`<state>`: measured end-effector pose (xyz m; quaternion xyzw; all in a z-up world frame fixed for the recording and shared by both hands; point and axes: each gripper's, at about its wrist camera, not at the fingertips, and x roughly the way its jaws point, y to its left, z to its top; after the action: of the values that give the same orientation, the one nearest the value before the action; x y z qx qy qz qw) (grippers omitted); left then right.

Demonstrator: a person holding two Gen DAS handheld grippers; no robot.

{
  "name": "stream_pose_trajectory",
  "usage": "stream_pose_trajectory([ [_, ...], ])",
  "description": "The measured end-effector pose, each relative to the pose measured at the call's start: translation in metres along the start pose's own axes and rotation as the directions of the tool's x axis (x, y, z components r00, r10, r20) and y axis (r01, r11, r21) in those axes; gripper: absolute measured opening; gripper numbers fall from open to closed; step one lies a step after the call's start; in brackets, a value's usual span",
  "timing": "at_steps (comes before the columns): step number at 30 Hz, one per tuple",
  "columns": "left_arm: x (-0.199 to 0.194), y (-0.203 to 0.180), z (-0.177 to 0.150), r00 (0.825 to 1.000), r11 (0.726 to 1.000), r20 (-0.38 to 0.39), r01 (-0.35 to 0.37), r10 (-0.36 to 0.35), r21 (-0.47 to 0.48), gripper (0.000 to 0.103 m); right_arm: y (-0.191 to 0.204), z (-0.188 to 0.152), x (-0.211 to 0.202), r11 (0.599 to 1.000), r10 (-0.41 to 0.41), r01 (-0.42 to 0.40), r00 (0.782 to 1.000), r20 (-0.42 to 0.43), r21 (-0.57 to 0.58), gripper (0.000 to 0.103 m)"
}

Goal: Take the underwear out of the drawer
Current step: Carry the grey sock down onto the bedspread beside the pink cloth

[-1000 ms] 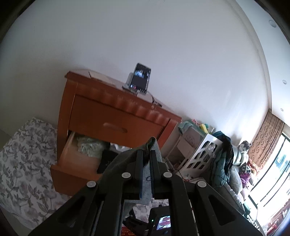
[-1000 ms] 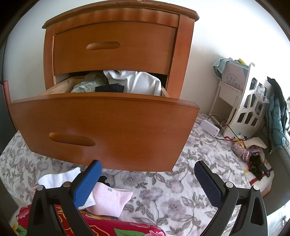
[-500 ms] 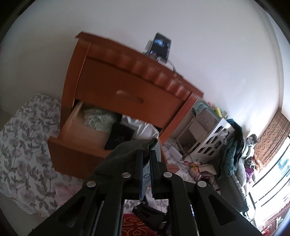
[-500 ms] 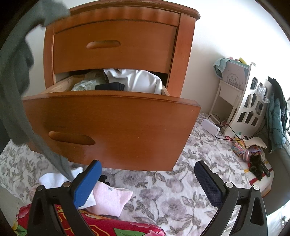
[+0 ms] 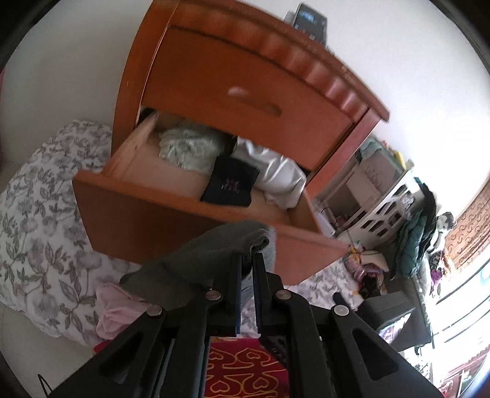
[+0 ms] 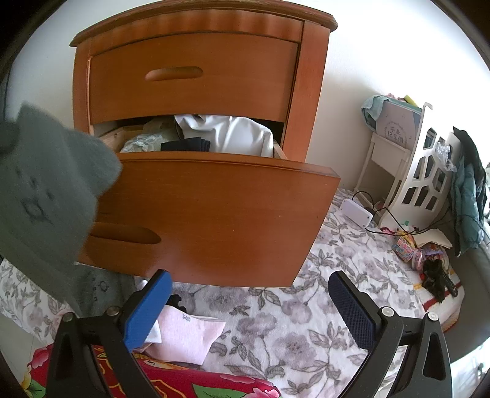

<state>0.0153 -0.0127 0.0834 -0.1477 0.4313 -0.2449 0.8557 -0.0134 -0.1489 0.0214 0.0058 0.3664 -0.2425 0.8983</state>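
At the far left, floor covering: a soft quilt (image 6: 306, 324) printed with grey-mauve flowers lies under the nightstand and spreads across to the right.
Low left corner: a red cloth (image 6: 171, 382) with bright flower shapes, cut off by the frame edge.
Beside it: pale pink folded underwear (image 6: 190, 339) and a white piece lie on the quilt, just behind the right gripper's blue pad.
Grey underwear (image 6: 46, 196): soft knit, faint small face prints; it hangs in front of the drawer's left end, its lower end trailing onto the quilt. Blurred and close to the right lens.
Left gripper (image 5: 246, 266): fingers together, clamped on the grey underwear, which drapes over the left finger.
Nightstand (image 6: 196, 73): glossy orange-brown wood, curved fronts, scalloped trim under the top, oval recessed handles; upper drawer closed.
Lower drawer (image 6: 214, 214): pulled out; inside, left to right, crumpled pale green fabric (image 5: 186, 150), a dark folded piece (image 5: 231, 185) with small embroidery, and a smooth white garment (image 5: 272, 174).
On the nightstand top: a dark phone-like screen (image 5: 309, 18), blurred and partly cut off.
Right gripper (image 6: 249, 309): fingers wide apart, nothing between them, textured blue pads.
Right side of the room: plain white wall, a white cut-out shelf unit (image 6: 425, 177), a white box with cables, a teal jacket, small clutter too fine to name.
Far right: patterned curtain and an overexposed window.
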Motion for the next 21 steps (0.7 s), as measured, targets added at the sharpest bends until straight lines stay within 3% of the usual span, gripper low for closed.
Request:
stream_pose_trajectory([
  [14,0.050,0.031,-0.022,0.990,0.996,-0.124,-0.079,0.073,-0.045,0.006,0.000,0.000,0.000,1.000,0.000,0.000,1.000,0.000,0.000,0.103],
  [21,0.080,0.041,-0.040,0.970,0.993,-0.227,-0.104,0.090,-0.050,0.007,0.000,0.000,0.001,1.000,0.001,-0.001,1.000,0.000,0.001,0.103],
])
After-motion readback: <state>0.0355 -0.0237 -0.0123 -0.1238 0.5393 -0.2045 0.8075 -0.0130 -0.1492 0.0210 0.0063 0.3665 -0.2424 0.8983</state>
